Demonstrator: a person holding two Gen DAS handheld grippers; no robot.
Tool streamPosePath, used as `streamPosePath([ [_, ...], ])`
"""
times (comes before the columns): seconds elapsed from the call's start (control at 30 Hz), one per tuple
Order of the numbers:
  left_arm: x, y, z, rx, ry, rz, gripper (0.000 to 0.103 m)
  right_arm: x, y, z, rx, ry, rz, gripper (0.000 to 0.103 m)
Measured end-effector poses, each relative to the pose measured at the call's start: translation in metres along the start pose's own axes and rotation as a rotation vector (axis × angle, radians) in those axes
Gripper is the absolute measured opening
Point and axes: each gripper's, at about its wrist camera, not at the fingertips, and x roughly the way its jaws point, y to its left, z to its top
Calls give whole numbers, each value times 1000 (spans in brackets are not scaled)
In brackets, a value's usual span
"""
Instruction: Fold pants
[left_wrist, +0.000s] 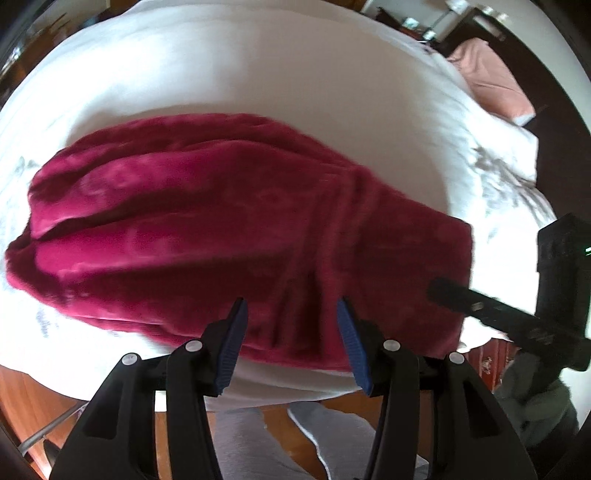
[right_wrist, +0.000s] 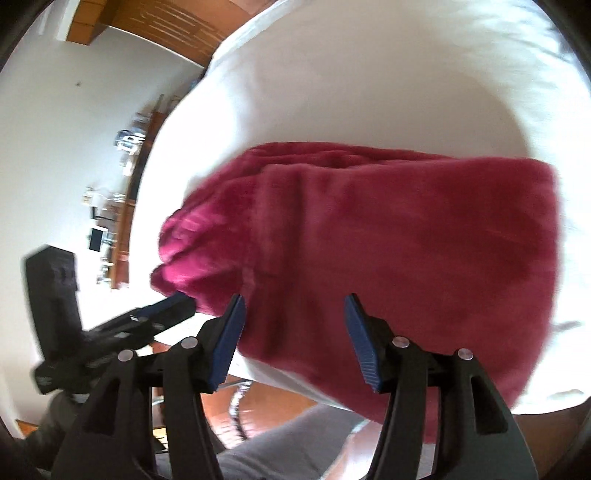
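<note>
Bare bed (left_wrist: 258, 74) beyond pants (left_wrist: 203, 229)

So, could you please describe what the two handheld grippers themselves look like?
Both match: the left gripper and the right gripper have glossy black plastic linkage arms with triangular cut-outs and round silver rivets. Each finger ends in a ribbed blue pad. No cables or sleeves are visible.
</note>
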Motion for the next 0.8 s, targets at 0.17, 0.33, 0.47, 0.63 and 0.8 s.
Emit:
streamPosePath([
  [0.17,13,-42,-6,33,10,-26,50,-31,-40,-9,36,-37,-85,57],
  [0.33,34,-62,-15,56,12,29,50,-53,-64,-16,-30,-46,-195,57],
  [0.47,63,-43,-16,-9,33,142,40,-53,-66,-24,-92,-23,-208,57],
  [0.63,80,-5,-15,-113,34,183,31,-44,-67,-32,-152,21,-218,57],
  [0.8,87,14,-11,-144,27,190,34,-36,-65,-35,-191,57,-234,57],
])
